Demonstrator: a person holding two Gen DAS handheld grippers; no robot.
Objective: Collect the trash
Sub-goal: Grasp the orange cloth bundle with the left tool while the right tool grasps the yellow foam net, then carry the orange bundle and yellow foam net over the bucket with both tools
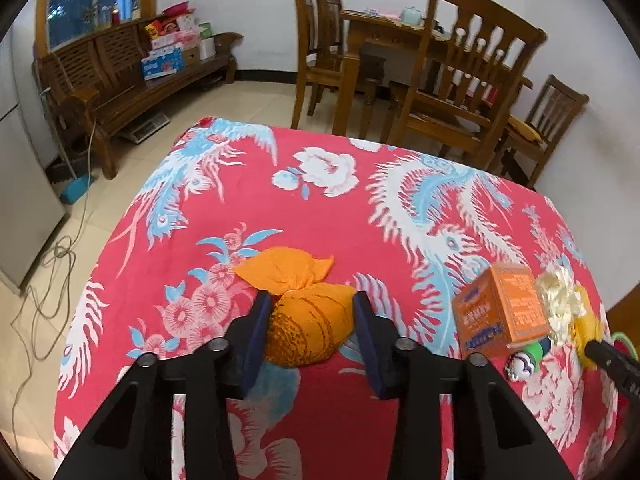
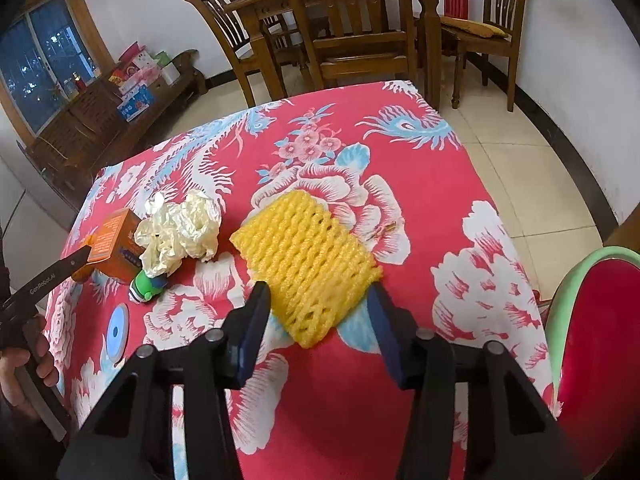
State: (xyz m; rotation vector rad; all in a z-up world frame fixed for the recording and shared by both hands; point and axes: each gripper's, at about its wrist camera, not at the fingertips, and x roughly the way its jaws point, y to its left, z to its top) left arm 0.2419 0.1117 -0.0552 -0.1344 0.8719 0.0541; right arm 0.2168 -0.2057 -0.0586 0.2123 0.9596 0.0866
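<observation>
Left gripper point(image 1: 308, 304): black, 2 blue pads, pressed against both flanks of the tied orange plastic bag point(image 1: 308, 320); jaws narrowed onto it.
Orange bag: lying on the red cloth with white and blue phoenix and flower print point(image 1: 344, 208), knotted ears pointing away from the camera.
Right gripper point(image 2: 318, 296): black with blue pads, closed on the near end of the yellow foam fruit net point(image 2: 308, 260); both pads touching its edges.
Foam net: flat on the cloth, far end free, just right of the crumpled cream plastic wrap point(image 2: 180, 232).
Orange carton point(image 2: 116, 244): upright, touching the cream wrap on its left side.
Small green and white toy figure point(image 2: 146, 288): lying below the wrap, against the carton's base.
Round blue and white disc point(image 2: 116, 332): flat on the cloth, near the toy.
Green-rimmed red basin point(image 2: 592, 340): at the right table edge, beside the right gripper.
Background: wooden chairs point(image 1: 460, 80), dining table and bench with boxes.
</observation>
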